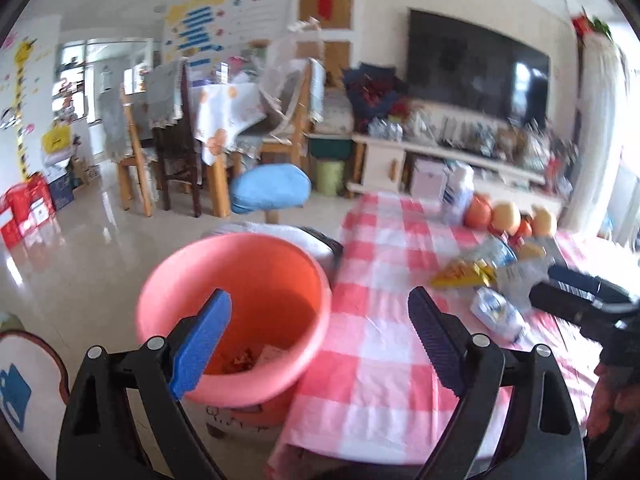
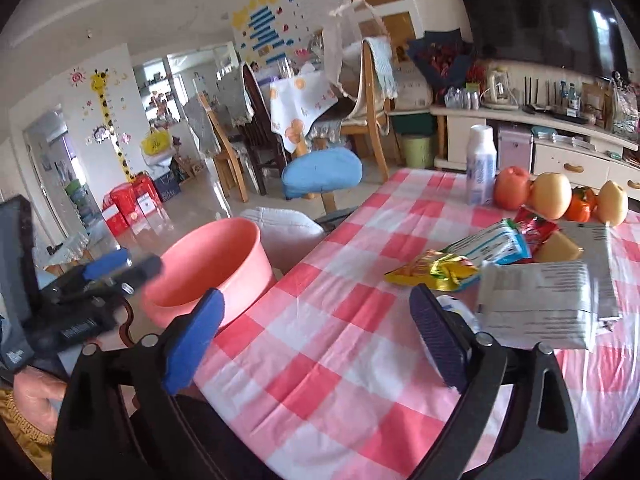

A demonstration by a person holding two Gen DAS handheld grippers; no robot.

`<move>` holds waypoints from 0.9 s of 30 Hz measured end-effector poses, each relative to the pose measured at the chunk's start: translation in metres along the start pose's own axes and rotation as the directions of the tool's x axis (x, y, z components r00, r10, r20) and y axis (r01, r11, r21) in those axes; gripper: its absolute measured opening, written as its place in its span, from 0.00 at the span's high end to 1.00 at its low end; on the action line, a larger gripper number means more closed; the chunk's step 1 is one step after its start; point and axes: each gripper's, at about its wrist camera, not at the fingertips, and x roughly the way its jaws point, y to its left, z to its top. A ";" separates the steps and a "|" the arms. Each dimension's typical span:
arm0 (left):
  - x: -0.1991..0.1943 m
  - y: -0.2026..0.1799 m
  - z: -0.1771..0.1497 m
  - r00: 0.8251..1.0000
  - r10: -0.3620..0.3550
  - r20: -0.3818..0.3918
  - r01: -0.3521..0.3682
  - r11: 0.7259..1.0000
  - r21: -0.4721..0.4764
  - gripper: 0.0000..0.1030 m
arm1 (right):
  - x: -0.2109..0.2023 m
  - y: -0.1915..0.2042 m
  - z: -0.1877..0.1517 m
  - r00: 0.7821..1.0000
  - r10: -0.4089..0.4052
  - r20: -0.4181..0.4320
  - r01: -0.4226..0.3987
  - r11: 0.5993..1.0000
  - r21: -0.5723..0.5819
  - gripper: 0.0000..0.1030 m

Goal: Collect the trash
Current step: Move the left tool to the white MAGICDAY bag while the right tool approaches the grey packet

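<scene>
Both grippers (image 1: 320, 320) (image 2: 316, 324) with ribbed pads wide apart, empty, by round pink plastic basin (image 1: 240, 280)

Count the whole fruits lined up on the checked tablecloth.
4, in a row at the far edge: red-orange fruit beside the white bottle, yellow pear, small orange fruit partly hidden, second pear. More may be hidden.

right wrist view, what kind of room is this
Most likely a lived-in home living and dining room. A large TV hangs above a low cabinet, a dining table with wooden chairs stands behind, and the near table wears a pink checked cloth with fruit and snack wrappers.
</scene>
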 end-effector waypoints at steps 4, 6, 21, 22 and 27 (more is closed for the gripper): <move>0.000 -0.028 -0.004 0.999 -0.030 -0.020 0.031 0.999 0.040 0.13 | -0.014 -0.009 0.000 1.000 -0.005 0.015 0.005 1.000 0.005 0.07; 0.000 -0.039 -0.004 0.999 -0.049 -0.024 0.050 0.997 0.056 0.13 | -0.019 -0.017 -0.001 1.000 -0.007 0.020 0.007 1.000 0.020 0.07; 0.014 -0.122 -0.014 0.990 -0.121 -0.071 0.132 0.974 0.185 0.13 | -0.057 -0.094 0.000 0.995 -0.066 0.070 0.055 0.987 0.148 0.06; 0.015 -0.128 -0.016 0.990 -0.124 -0.074 0.136 0.971 0.195 0.13 | -0.060 -0.099 0.000 0.995 -0.073 0.074 0.061 0.986 0.156 0.06; 0.019 -0.151 -0.020 0.983 -0.147 -0.107 0.169 0.955 0.242 0.13 | -0.073 -0.123 0.002 0.990 -0.101 0.097 0.080 0.977 0.199 0.06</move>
